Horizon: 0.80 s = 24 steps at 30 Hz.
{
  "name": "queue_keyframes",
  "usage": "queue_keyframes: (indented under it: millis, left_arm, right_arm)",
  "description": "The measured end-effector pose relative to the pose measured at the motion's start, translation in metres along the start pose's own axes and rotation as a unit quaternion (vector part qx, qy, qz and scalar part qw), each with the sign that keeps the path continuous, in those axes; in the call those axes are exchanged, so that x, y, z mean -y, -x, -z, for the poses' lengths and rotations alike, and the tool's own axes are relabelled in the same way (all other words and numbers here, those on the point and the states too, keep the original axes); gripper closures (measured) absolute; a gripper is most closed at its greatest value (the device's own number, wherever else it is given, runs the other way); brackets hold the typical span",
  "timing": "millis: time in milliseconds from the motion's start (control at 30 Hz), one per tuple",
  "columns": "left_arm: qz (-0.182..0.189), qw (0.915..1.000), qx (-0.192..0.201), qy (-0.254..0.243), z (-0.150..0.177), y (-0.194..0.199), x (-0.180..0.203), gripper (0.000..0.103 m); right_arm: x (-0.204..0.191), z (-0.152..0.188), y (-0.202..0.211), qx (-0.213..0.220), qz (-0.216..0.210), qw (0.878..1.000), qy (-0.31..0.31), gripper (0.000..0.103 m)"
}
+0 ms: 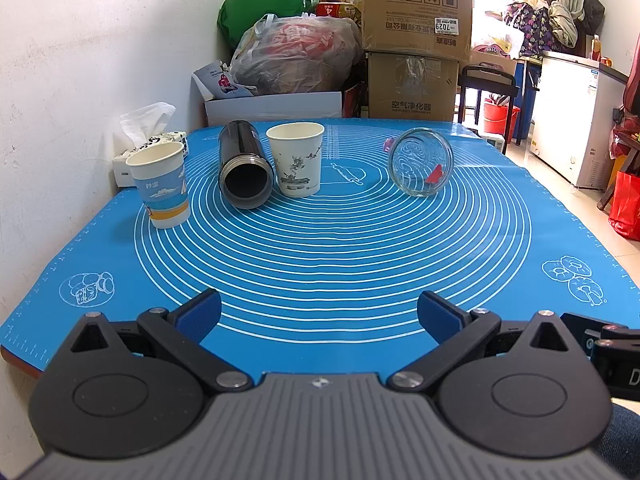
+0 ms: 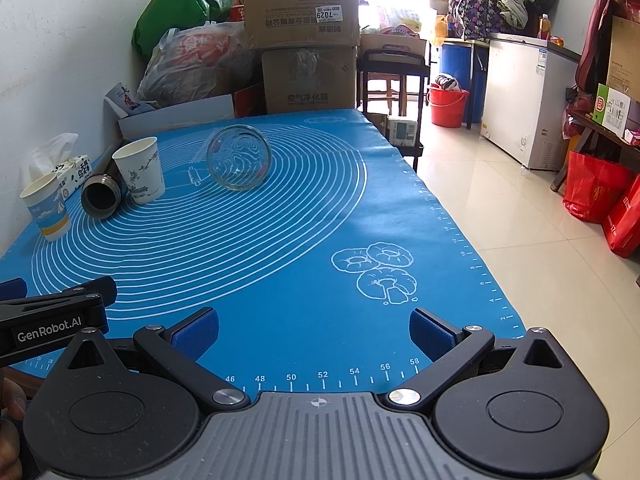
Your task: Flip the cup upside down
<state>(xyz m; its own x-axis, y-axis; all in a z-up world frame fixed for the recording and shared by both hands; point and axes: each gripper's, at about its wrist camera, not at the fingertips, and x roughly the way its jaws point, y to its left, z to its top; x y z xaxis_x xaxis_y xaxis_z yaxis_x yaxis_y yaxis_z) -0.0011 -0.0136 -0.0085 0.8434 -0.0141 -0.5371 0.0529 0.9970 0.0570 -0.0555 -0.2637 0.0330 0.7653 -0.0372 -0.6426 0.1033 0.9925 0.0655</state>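
Note:
On the blue mat [image 1: 320, 248] stand two upright paper cups: a blue and yellow one [image 1: 160, 184] at the left and a white one with an ink painting [image 1: 296, 160] further back. Between them a black flask [image 1: 242, 166] lies on its side, mouth toward me. A clear glass [image 1: 420, 162] lies on its side at the right. The right wrist view shows the same glass [image 2: 240, 158], white cup [image 2: 140, 170], flask [image 2: 102, 194] and blue cup [image 2: 46, 208]. My left gripper [image 1: 320, 316] and right gripper [image 2: 314, 332] are both open and empty, near the front edge.
A tissue box [image 1: 148, 148] sits against the wall at the far left. Cardboard boxes [image 1: 414, 40] and plastic bags [image 1: 296, 56] pile up behind the table. The mat's right edge [image 2: 452, 220] drops to a tiled floor with a red bucket [image 2: 446, 106] and red bags [image 2: 596, 188].

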Motion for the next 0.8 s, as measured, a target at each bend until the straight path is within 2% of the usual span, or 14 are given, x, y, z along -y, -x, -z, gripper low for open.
queue_keyframes:
  millis: [300, 467, 567, 733, 800]
  left_arm:
    - [0.002, 1.0, -0.003, 0.002, 0.0, -0.002, 0.0, 0.0]
    - [0.006, 1.0, -0.007, -0.001, -0.003, -0.003, -0.001, 0.0]
    - [0.011, 0.9998, -0.001, 0.017, -0.008, -0.004, -0.005, 0.0]
    - [0.001, 0.9999, 0.006, -0.013, -0.023, -0.012, 0.005, 0.0]
    - [0.004, 0.9998, 0.015, -0.009, -0.032, -0.014, 0.008, 0.0]
  right_arm:
    - [0.001, 0.002, -0.003, -0.009, -0.003, 1.0, -0.003, 0.0]
    - [0.004, -0.002, -0.008, -0.024, -0.018, 0.999, -0.012, 0.0]
    - [0.009, -0.006, -0.01, -0.034, -0.033, 0.999, -0.021, 0.0]
    - [0.011, -0.023, -0.009, -0.009, -0.025, 1.0, 0.003, 0.0]
    - [0.015, -0.032, -0.012, -0.006, -0.028, 1.0, 0.002, 0.0]
